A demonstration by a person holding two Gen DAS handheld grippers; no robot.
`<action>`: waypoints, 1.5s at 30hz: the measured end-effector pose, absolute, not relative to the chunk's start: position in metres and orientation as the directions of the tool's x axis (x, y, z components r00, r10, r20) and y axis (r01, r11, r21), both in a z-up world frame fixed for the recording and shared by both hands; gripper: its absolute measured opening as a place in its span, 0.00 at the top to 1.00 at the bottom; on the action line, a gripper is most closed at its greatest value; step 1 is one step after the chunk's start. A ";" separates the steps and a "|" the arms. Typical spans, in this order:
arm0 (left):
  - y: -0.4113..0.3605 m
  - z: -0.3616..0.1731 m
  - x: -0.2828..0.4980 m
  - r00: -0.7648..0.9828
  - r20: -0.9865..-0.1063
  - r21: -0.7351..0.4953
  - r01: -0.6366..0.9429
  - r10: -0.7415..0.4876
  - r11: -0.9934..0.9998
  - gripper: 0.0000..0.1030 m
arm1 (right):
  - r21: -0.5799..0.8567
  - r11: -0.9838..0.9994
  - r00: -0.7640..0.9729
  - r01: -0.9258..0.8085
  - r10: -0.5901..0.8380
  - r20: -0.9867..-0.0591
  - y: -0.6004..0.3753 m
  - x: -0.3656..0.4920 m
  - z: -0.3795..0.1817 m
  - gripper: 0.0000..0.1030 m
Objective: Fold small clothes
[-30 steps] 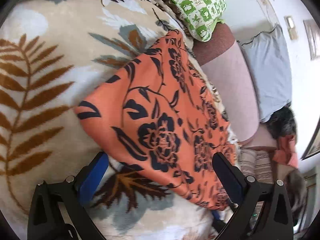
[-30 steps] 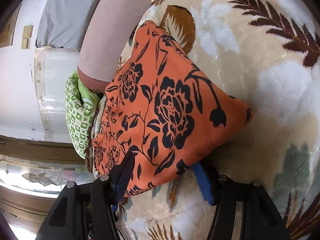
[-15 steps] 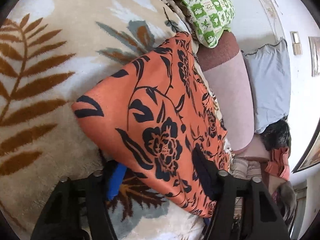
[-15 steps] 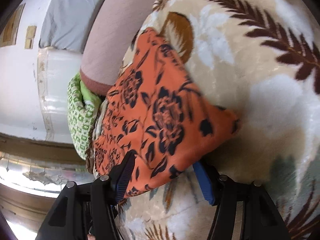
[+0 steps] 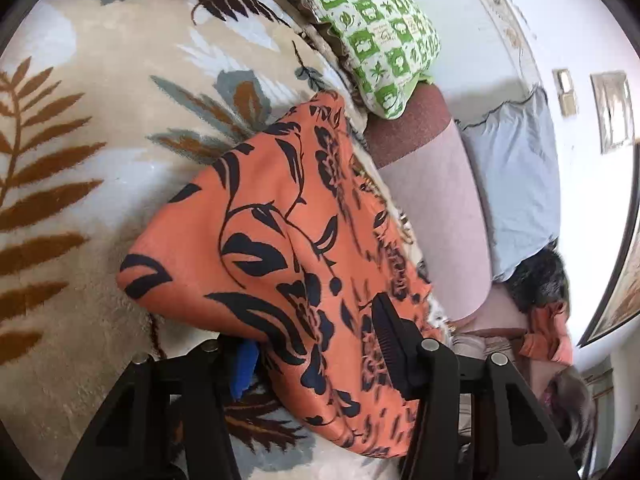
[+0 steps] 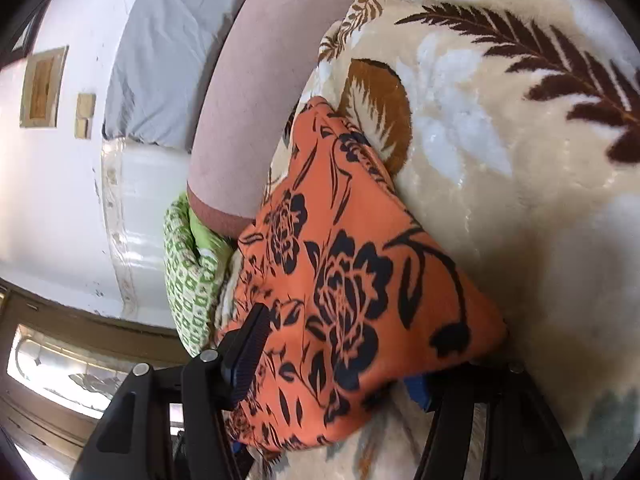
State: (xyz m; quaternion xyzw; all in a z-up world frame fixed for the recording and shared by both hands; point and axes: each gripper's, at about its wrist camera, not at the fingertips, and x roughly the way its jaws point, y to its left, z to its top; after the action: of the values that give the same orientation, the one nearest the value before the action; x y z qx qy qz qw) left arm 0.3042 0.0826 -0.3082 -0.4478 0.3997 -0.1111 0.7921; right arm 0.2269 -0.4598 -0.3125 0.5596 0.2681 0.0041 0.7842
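Garment: the orange cloth (image 5: 256,248) with the black flower print lies folded on the leaf-patterned blanket (image 5: 80,184) of the bed, its far corner reaching toward the pillows.
Your left claw (image 5: 316,354): its jaws have just been closing, and the near edge of the cloth sits between them. One finger lies on top of the cloth at the right; the blue pad (image 5: 244,368) on the other side is tucked under the edge. It looks like a pinch on the cloth.
Your right claw (image 6: 336,364): it grips the same cloth at the opposite near edge, seen from its own camera. The ribbed finger (image 6: 248,356) presses on the top at the left, and the blue pad (image 6: 416,390) shows under the edge at the right.
Cloth edge: where you hold it, the cloth is raised a little off the blanket and casts a shadow under it.
Far side: a green-and-white checked pillow (image 5: 372,36) lies beyond the cloth, with a pink bolster (image 5: 436,216) just beside it and a grey pillow (image 5: 516,184) against the white wall.
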 end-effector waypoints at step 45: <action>0.078 -0.279 0.184 0.653 -0.547 -0.706 -0.023 -0.524 0.708 0.88 | 0.759 0.617 0.856 0.207 0.261 -0.445 -0.423 0.133 -0.253 0.82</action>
State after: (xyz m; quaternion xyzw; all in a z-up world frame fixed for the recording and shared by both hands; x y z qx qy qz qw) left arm 0.1841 0.0784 -0.2786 -0.3516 0.3888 -0.1495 0.8384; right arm 0.1326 -0.4226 -0.2527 0.4370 0.2674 0.0158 0.8586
